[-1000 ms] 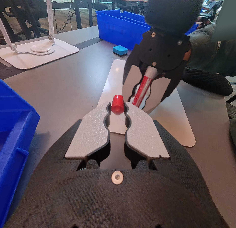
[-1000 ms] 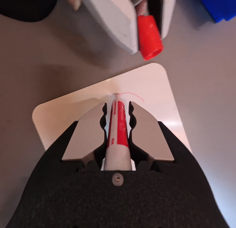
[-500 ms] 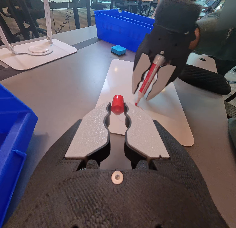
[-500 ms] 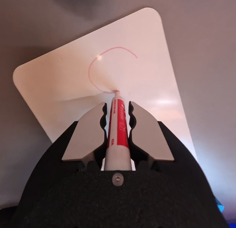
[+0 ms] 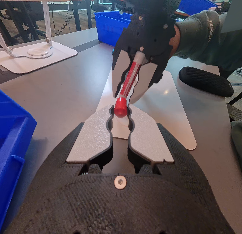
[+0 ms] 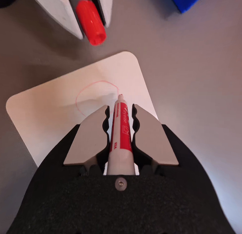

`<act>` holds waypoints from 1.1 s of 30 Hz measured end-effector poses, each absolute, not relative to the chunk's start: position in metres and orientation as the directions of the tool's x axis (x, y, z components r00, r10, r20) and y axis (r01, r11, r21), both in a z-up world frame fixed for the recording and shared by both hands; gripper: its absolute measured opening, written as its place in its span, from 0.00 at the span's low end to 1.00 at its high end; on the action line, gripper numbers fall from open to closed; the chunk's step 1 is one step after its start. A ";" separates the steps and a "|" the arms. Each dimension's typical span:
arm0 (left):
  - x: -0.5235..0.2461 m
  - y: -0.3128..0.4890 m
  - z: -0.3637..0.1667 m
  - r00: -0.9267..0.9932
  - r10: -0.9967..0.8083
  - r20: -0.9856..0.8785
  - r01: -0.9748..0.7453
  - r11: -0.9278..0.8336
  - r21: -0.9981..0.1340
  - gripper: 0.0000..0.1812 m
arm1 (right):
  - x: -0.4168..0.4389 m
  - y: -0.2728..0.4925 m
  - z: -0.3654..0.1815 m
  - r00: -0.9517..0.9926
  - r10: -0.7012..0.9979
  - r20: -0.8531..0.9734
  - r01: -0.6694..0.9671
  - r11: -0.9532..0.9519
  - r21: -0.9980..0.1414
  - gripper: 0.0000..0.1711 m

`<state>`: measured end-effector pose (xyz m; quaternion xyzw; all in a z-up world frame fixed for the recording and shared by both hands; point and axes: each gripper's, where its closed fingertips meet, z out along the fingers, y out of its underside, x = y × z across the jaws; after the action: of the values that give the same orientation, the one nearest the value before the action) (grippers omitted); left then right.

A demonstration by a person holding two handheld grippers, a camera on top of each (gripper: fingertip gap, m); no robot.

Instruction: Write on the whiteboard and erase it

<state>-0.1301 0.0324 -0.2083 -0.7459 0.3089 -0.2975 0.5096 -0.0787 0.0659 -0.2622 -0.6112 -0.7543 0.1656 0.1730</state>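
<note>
Right wrist view looks down on the whiteboard (image 6: 55,122), a white rounded sheet lying flat on the grey table (image 6: 189,70). A thin red ring (image 6: 96,95) is drawn near its far end, almost closed; part of the loop is hidden behind my finger. The marker (image 6: 121,130), white with a red band, points forward and down, its tip right at the ring's open end (touching the board or a hair above, I cannot tell). My right gripper (image 6: 121,109) is clamped on the marker's barrel, fingers narrow, the barrel running back between them to the black body.

Beyond the board's far edge my left gripper (image 6: 91,29) comes in from above, blurred, pinching the red cap (image 6: 91,23) between its tips, the cap's open mouth facing the board.

From the left wrist view, my left gripper (image 5: 119,108) has its fingers narrow, with the cap (image 5: 120,107) caught at the very tips. Just past it hangs my right gripper (image 5: 124,95), tilted steeply, marker (image 5: 131,78) slanting down toward the cap. The whiteboard (image 5: 163,116) stretches away beneath both.

Farther out: a blue bin (image 5: 13,135) at my near left, another bin (image 5: 111,27) across the table, a white stand (image 5: 36,54) on its flat base at far left, a black pad (image 5: 205,80) on the right, and a grey-green sleeve (image 5: 203,37) reaching to the right gripper.
</note>
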 end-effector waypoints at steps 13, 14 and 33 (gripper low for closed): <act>-0.128 0.032 -0.214 0.621 -0.773 0.128 -0.178 -0.298 -0.938 0.11 | -0.028 0.078 -0.268 -0.062 0.996 0.071 0.880 0.088 -0.466 0.20; -0.127 0.031 -0.214 0.618 -0.777 0.121 -0.186 -0.293 -0.938 0.11 | -0.028 0.078 -0.268 -0.062 0.995 0.072 0.880 0.088 -0.466 0.20; -0.122 0.026 -0.219 0.588 -0.798 0.131 -0.210 -0.307 -0.928 0.11 | -0.037 0.084 -0.272 -0.085 0.991 0.100 0.886 0.121 -0.447 0.20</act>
<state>-0.1221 0.0264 -0.2192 -0.7488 0.3365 -0.3043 0.4832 -0.0373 0.0843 -0.2723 -0.6485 -0.7238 0.1371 0.1920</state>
